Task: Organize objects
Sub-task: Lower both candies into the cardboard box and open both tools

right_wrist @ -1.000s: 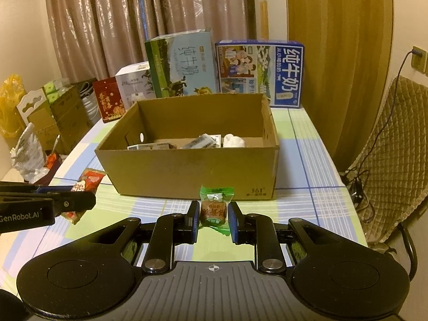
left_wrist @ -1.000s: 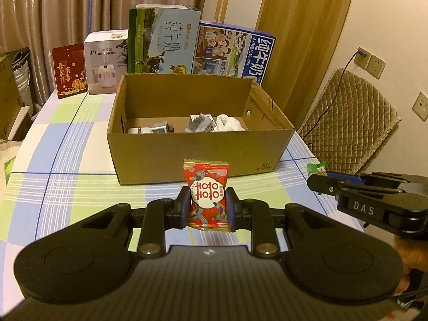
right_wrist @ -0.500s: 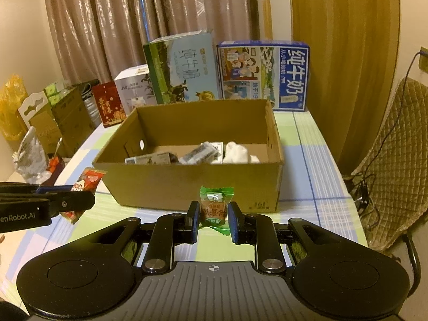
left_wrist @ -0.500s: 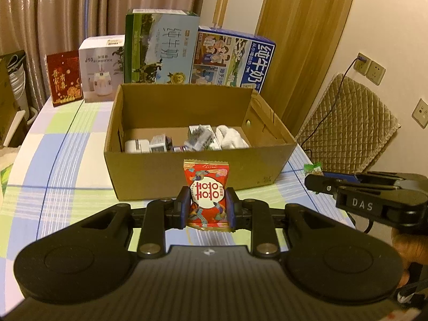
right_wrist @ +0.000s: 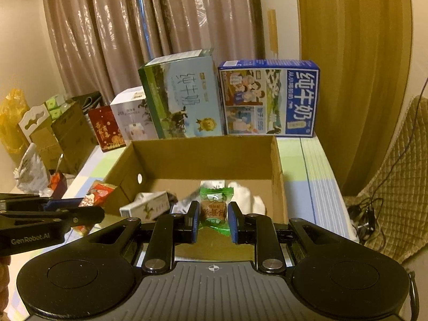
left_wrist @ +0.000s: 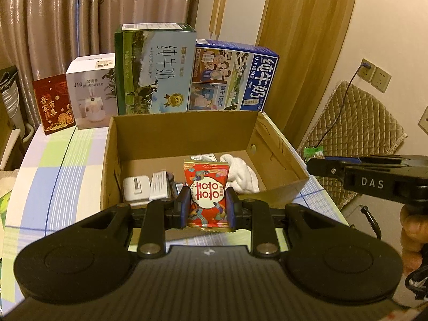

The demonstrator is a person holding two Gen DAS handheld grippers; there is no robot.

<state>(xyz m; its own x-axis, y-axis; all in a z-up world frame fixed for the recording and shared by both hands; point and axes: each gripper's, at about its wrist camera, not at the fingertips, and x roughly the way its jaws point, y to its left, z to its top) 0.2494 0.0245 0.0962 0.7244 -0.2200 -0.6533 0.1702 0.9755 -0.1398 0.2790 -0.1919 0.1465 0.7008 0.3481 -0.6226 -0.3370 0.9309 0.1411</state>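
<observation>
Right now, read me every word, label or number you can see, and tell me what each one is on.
"DAS": right gripper body.
"GenRobot.AI": left gripper body.
"J10": white humidifier box; smaller print unreadable.
"PURE MILK", Chinese "纯牛奶": green milk carton.
"纯牛奶", "1955": blue milk carton.
"囍囍": red snack packet.
Green candy packet: blurred.
Red gift box: gold characters, unclear.

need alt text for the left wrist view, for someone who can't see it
The left tongs grip a red snack packet upright at the near edge of an open cardboard box holding a white charger, a small carton and a white cloth. Milk cartons stand behind on the checked tablecloth; the right tongs enter from the right.
</observation>
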